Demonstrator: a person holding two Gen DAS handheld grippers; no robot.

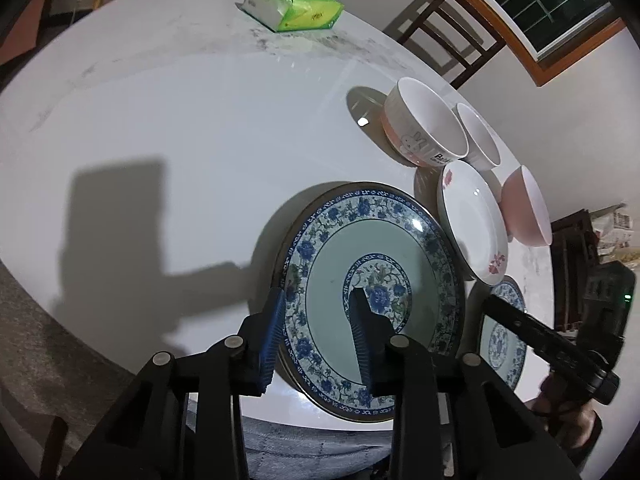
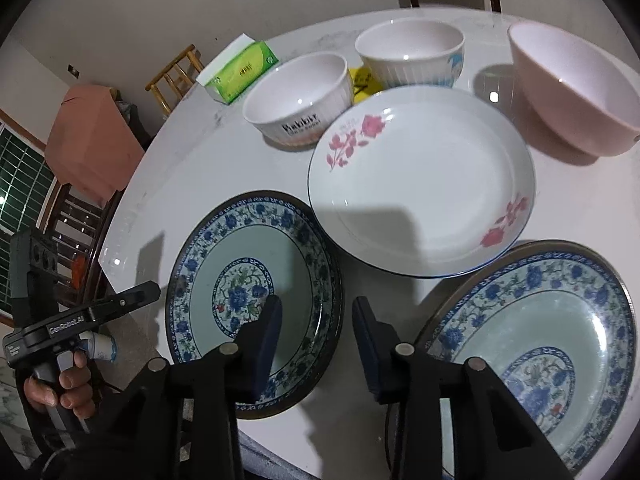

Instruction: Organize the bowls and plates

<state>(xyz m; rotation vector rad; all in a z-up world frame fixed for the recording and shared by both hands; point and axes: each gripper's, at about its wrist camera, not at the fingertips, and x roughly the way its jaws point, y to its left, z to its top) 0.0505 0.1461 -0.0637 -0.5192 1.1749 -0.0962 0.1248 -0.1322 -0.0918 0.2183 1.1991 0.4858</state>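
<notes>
Left gripper (image 1: 316, 336) straddled the near-left rim of the left blue plate (image 1: 372, 300): one pad outside the rim, one over the well, jaws part closed, pads not seen pressing. Right gripper (image 2: 316, 340) hung over bare surface (image 2: 360, 420) between the left blue plate (image 2: 256, 292) and right blue plate (image 2: 532, 344), jaws part closed, nothing between them. The left plate was a low stack near the surface's front edge; the right plate also sat near that edge. Flower plate (image 2: 420, 184) lay behind, just beside both. Rabbit bowl (image 2: 296, 100), ribbed bowl (image 2: 412, 56) and pink bowl (image 2: 576, 88) stood upright behind it. Tissue pack (image 1: 292, 8) lay far back. Wide open surface lay left of the stack. Round plates, no long axis.
</notes>
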